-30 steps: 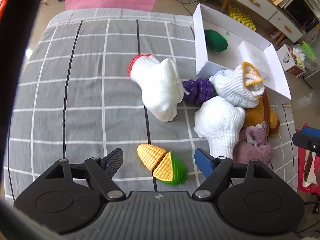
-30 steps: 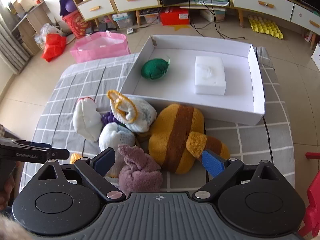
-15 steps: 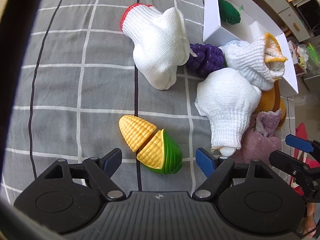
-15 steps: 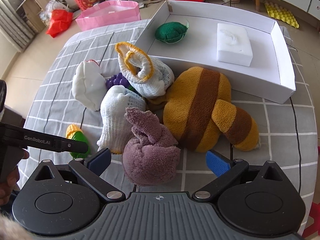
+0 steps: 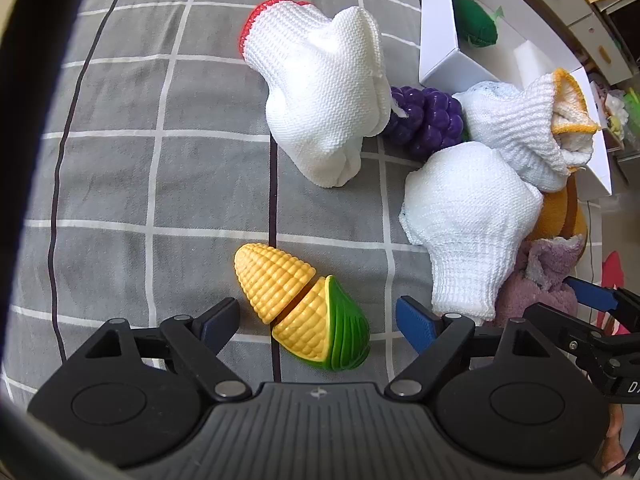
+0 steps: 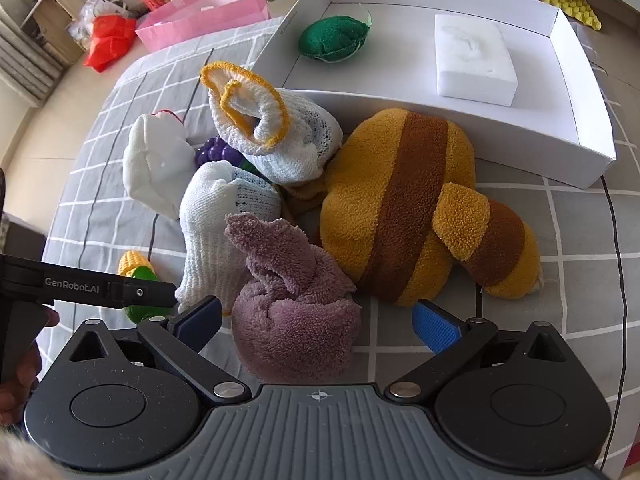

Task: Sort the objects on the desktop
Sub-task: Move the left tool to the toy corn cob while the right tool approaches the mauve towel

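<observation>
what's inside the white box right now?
The white box holds a green knitted pouch near its left end and a white foam block toward the right, lying apart. The near wall hides the strip of floor just behind it.

Both claws point steeply down. The left claw [image 5: 316,316] has its jaws opening, and its blue pads [image 5: 416,322] press on nothing. The right claw [image 6: 316,320] stands wide open, its pads [image 6: 436,326] also free of contact. A hand [image 6: 18,364] grips the left claw's handle.
</observation>
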`<state>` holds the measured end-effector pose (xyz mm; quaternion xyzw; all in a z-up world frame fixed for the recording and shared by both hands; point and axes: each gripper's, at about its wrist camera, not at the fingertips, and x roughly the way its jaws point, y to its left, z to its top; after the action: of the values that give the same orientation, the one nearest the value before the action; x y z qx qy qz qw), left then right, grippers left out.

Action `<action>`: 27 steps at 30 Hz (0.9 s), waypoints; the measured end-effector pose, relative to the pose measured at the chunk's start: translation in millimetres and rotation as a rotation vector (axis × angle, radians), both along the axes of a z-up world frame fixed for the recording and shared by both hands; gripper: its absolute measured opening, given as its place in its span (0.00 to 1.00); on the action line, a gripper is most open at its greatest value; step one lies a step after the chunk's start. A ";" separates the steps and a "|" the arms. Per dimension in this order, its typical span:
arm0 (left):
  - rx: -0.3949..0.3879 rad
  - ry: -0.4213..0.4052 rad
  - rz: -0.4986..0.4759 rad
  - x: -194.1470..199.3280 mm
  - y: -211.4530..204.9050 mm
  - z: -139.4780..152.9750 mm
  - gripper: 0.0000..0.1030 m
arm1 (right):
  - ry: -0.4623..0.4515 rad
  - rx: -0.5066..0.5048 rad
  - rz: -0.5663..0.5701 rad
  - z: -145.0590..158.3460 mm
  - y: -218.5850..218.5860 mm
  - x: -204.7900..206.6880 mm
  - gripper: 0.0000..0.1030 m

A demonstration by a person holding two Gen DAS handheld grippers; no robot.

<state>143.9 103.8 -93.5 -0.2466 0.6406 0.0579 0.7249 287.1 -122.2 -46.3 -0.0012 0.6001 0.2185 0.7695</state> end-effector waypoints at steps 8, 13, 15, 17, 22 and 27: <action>-0.001 0.003 -0.006 19.7 -5.0 -1.8 0.84 | 0.040 0.004 0.008 -10.5 4.8 3.8 0.99; -0.004 0.006 -0.009 35.0 -6.9 -2.8 0.86 | 0.059 -0.021 0.026 -19.7 10.1 2.0 0.99; -0.008 0.008 -0.008 40.7 -7.2 -3.3 0.86 | 0.065 -0.024 0.025 -22.5 10.8 2.1 0.99; -0.009 0.009 -0.007 47.2 -7.7 -3.8 0.87 | 0.073 -0.029 0.028 -25.3 11.9 1.9 0.99; -0.003 0.013 -0.012 64.6 -11.5 -4.6 0.87 | 0.079 -0.033 0.037 -28.0 13.3 -1.2 0.98; 0.037 0.025 -0.016 85.3 -21.8 -4.3 0.84 | 0.082 -0.034 0.034 -29.7 12.0 -3.1 0.92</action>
<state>229.1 82.0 -97.8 -0.2275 0.6503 0.0670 0.7217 284.0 -110.2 -76.1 -0.0156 0.6346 0.2214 0.7403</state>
